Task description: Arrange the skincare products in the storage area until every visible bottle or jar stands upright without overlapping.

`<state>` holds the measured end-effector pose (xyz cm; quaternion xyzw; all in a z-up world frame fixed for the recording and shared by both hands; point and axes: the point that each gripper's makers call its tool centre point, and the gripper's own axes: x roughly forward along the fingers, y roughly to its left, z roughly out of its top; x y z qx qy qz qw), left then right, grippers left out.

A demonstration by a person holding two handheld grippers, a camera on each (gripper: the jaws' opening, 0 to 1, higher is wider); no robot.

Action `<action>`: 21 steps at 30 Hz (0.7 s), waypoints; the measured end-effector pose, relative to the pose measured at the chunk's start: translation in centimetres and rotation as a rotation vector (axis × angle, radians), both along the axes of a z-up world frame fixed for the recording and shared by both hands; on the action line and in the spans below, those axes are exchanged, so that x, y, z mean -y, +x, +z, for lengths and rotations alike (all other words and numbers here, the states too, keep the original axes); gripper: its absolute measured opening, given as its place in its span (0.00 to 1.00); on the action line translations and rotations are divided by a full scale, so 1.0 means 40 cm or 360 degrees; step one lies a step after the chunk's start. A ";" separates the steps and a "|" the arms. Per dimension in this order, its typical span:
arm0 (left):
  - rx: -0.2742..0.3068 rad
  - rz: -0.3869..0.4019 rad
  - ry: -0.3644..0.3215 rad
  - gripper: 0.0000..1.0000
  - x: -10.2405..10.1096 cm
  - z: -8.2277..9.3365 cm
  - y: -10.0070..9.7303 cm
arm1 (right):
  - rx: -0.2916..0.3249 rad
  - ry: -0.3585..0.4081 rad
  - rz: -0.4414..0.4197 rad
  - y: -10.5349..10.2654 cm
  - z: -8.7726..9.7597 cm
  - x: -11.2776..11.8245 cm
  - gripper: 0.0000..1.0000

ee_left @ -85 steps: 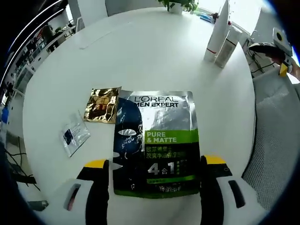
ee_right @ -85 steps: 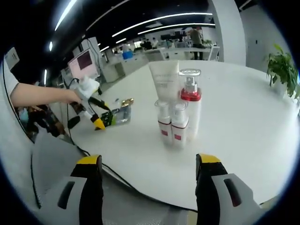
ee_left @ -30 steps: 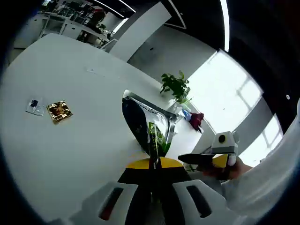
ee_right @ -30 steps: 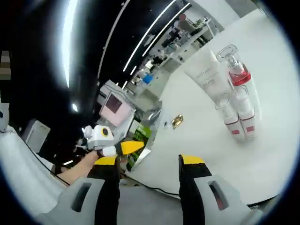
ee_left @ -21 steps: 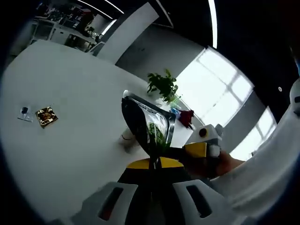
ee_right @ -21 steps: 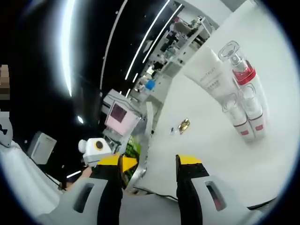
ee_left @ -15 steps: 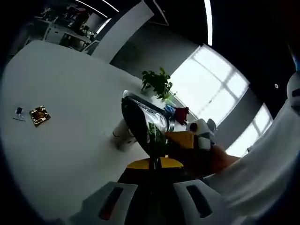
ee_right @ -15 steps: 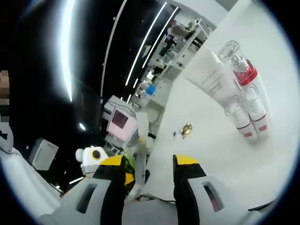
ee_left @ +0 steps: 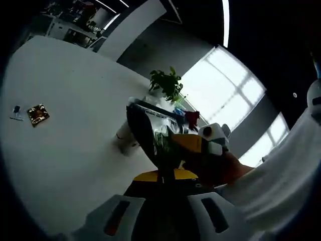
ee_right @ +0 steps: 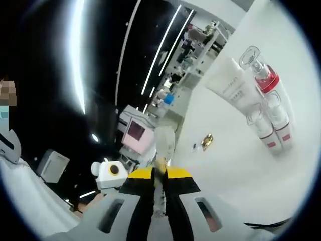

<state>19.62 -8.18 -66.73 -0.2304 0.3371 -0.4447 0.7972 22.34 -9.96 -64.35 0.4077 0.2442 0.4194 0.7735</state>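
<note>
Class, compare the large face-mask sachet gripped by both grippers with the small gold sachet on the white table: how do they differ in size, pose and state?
The face-mask sachet is far larger than the gold sachet. It is dark with green print and held in the air, edge-on, by the left gripper and right gripper; the gold one lies flat and untouched on the table. Both are flat sealed packets.

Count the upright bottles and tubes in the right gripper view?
4, clustered on the white table: a white tube, a red-collared pump bottle beside it, two small bottles in front. More may hide behind.
</note>
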 end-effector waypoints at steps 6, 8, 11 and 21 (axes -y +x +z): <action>0.0054 -0.0006 0.0016 0.29 -0.038 0.002 0.001 | 0.0014 0.0079 0.0038 -0.003 0.023 0.012 0.06; 0.0034 -0.0016 -0.0153 0.35 -0.045 0.037 -0.003 | 0.0043 0.0111 0.0087 -0.008 0.037 0.017 0.06; -0.0015 -0.0015 -0.0371 0.37 -0.048 0.082 -0.008 | 0.0062 0.0169 0.0180 -0.016 0.058 0.021 0.06; 0.0088 0.0042 -0.0288 0.41 -0.078 0.081 0.013 | 0.0105 0.0163 0.0264 -0.012 0.083 0.012 0.05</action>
